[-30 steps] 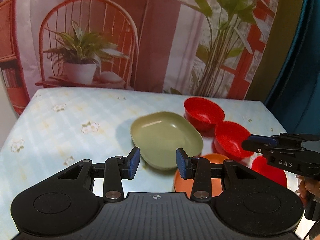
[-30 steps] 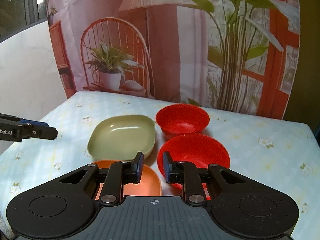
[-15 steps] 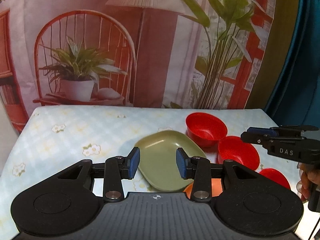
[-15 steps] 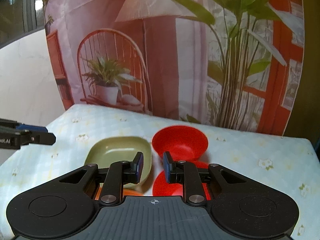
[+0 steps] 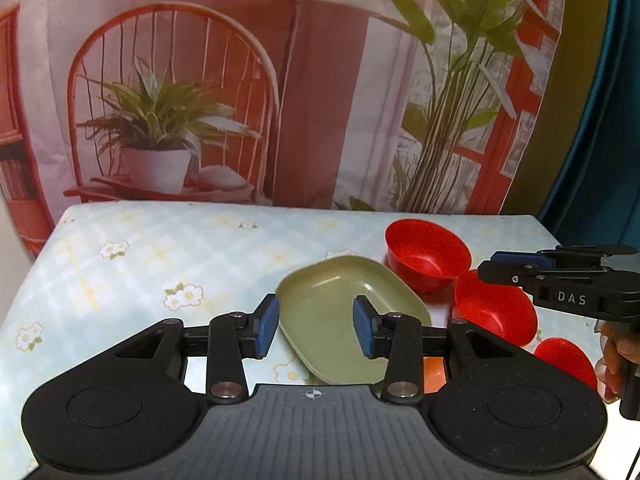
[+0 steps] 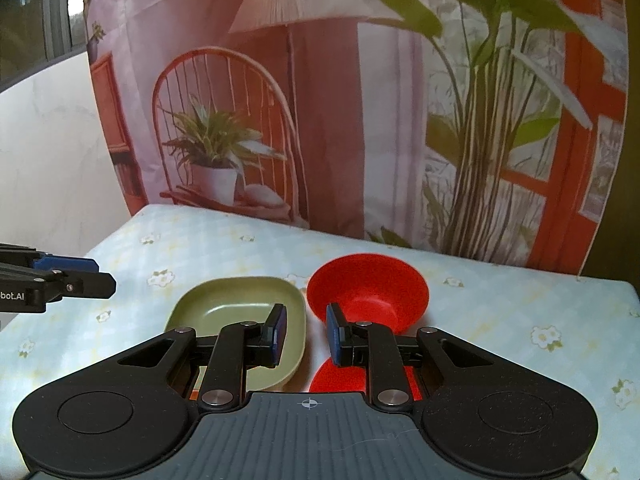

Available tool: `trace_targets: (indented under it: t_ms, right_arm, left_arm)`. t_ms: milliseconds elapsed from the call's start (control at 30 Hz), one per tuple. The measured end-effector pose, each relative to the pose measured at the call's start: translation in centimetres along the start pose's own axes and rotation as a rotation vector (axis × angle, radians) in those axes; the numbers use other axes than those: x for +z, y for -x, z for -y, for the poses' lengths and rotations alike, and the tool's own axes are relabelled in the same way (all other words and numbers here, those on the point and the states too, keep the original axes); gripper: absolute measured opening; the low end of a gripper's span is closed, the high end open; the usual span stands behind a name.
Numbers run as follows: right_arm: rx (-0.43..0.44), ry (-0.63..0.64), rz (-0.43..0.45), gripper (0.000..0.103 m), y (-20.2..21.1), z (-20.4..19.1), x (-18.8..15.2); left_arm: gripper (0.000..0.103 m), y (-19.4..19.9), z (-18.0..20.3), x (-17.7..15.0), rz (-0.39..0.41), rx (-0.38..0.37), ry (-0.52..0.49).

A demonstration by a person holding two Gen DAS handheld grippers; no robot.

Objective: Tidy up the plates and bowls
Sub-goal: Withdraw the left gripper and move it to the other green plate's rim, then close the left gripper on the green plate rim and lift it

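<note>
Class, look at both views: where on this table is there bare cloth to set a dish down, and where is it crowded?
Bare cloth lies left of the green dish, out to the table's left and far edges. Another bare strip lies right of the far red bowl. The near right corner is crowded: red bowls and an orange plate beside the dish.

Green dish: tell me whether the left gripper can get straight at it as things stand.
Probably yes. The left gripper is open and empty, with the green dish right ahead of it. The red bowls sit off to the dish's right, so nothing seems to block the approach.
</note>
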State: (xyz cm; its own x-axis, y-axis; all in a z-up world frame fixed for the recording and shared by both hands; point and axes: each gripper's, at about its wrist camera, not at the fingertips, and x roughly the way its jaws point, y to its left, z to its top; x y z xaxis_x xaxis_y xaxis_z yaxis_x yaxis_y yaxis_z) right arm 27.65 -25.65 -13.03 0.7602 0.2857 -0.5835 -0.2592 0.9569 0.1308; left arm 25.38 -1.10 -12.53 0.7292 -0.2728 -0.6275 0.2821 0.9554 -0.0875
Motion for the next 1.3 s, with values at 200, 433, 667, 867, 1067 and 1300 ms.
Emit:
trace_targets:
  t_ms: [200,433,667,867,1067,1300]
  right_arm:
    - [-0.002,0.007,-0.031,0.02,-1.2,-0.2,-0.5]
    - [0.0,0.006,-0.056,0.02,-2.2,-0.1,-0.8]
    - [0.03,0.025,-0.09,0.02,-3.9,-1.0,-0.9]
    - [0.028,0.024,-0.151,0.02,-6.1,-1.7,-0.8]
    - [0.006,-0.012,-0.203,0.02,-8.5,-1.5,-0.8]
    - [-0.004,-0.028,-0.252,0.02,-10.3,-1.2,-1.1]
  left_arm:
    - [0.043,-1.3,-0.4,-0.8,-0.036,-0.017,0.021]
    - [0.043,-2.6,-0.8,-1.6,-0.075,-0.034,0.043]
    - [0.043,-4.6,-0.9,-2.1,-0.115,-0.048,0.068]
    - [0.042,-6.7,-1.5,-2.4,-0.15,-0.057,0.118]
    - [0.042,-8.0,-1.1,-2.6,-0.171,-0.051,0.112]
    - [0.038,-8.7,-1.5,-2.9,-0.19,-0.044,0.115]
